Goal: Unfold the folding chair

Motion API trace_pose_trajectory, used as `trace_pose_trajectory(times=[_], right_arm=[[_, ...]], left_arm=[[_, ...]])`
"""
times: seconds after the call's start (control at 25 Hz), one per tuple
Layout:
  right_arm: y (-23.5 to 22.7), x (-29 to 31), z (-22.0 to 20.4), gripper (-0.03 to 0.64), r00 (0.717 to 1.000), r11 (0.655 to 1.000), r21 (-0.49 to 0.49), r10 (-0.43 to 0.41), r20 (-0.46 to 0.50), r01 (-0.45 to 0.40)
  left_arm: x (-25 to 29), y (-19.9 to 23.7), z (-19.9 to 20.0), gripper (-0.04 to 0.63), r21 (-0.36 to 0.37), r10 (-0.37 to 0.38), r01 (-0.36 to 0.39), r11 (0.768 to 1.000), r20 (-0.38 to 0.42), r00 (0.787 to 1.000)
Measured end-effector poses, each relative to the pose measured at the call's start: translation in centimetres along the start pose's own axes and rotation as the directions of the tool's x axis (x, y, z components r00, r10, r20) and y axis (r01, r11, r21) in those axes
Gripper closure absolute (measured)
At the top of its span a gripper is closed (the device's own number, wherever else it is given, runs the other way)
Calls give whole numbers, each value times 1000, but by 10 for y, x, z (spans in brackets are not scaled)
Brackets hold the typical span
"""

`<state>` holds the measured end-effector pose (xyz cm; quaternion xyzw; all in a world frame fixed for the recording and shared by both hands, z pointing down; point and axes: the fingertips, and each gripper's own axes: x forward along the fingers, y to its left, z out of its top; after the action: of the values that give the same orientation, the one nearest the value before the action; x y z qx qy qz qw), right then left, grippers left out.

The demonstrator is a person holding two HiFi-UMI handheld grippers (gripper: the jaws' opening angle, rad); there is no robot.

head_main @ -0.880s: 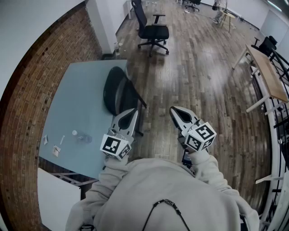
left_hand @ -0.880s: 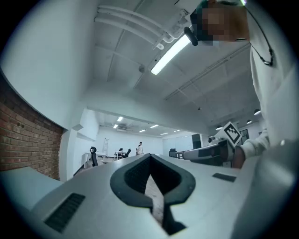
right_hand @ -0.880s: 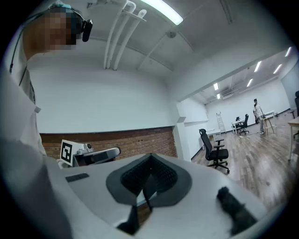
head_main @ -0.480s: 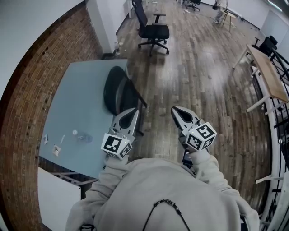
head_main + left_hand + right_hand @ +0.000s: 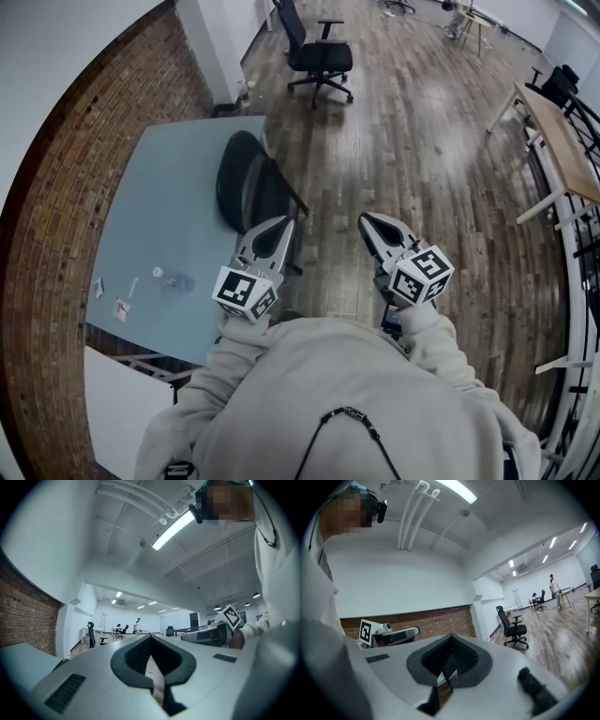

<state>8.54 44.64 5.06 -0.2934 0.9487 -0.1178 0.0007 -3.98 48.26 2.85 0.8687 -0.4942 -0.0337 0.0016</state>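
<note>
Pale grey sweatshirt [image 5: 309, 370], black neck cord [image 5: 349, 411]

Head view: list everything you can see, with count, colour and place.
folding chair: one, black, folded, against the table's edge
table: one, pale blue-grey, beside the brick wall
bottle: one, clear, lying on the table
small scraps: about three, white, near the bottle
office chair: one, black, far on the wood floor
desk: one, light wood, right edge
left gripper: one, grey, shut, empty
right gripper: one, grey, shut, empty

Black folding chair [image 5: 246, 187], pale-blue table [image 5: 159, 216]
</note>
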Motion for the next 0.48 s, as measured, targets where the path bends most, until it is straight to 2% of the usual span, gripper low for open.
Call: trace_pose_trajectory(times=[0.2,0.32,0.48], right_arm=[[-5,26,8,609,1000,1000,-11,13,-7,-13],[-3,57,11,609,999,998,-44,39,-22,-40],[-10,99,0,609,997,998,-27,49,-61,-51]], left_arm=[[13,12,21,589,56,-33,31,998,34,999],[17,44,28,589,25,-42,41,999,71,997],[30,90,6,589,-24,-23,24,999,45,999]])
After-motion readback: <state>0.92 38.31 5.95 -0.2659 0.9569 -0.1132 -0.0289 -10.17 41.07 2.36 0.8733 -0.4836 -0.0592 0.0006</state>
